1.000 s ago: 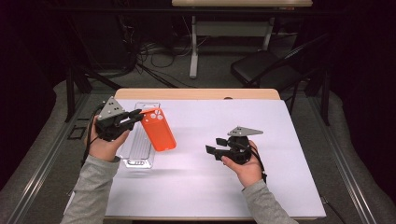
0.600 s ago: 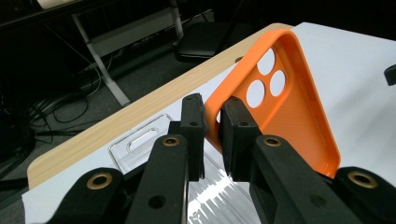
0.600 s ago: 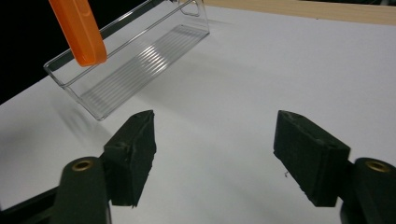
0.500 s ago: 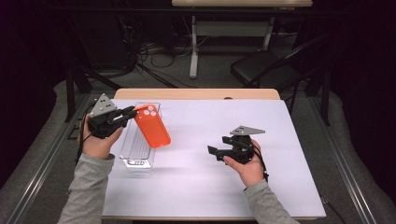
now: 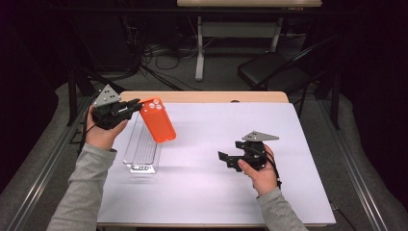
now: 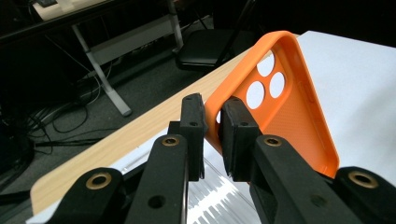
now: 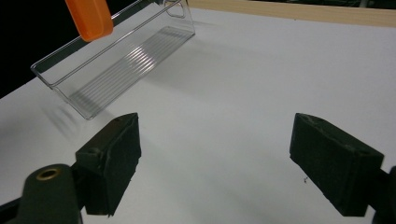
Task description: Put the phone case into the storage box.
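At the lower right of the high view, the right tool (image 5: 226, 161) sits low over the white desk (image 5: 202, 192), its jaws spread wide with nothing between them; they have just been opening. Its own view confirms the empty gap over bare desk.

Farther up, at the left, the clear tray (image 5: 140, 150) lies lengthwise on the desk and looks empty. Above its far end, in the upper left of the frame, the left tool (image 5: 134, 107) is clamped on the edge of the orange phone case (image 5: 158, 120) near the camera holes, holding it tilted in the air, clear of both tray and desk.

Judging by this, the case is lifted but not yet set down anywhere; whether it is headed into the tray or out onto the desk cannot be told, so the placing is what remains.

In the left gripper view the jaws cover part of the case's near corner, and the right gripper view cuts the case off at its top edge.
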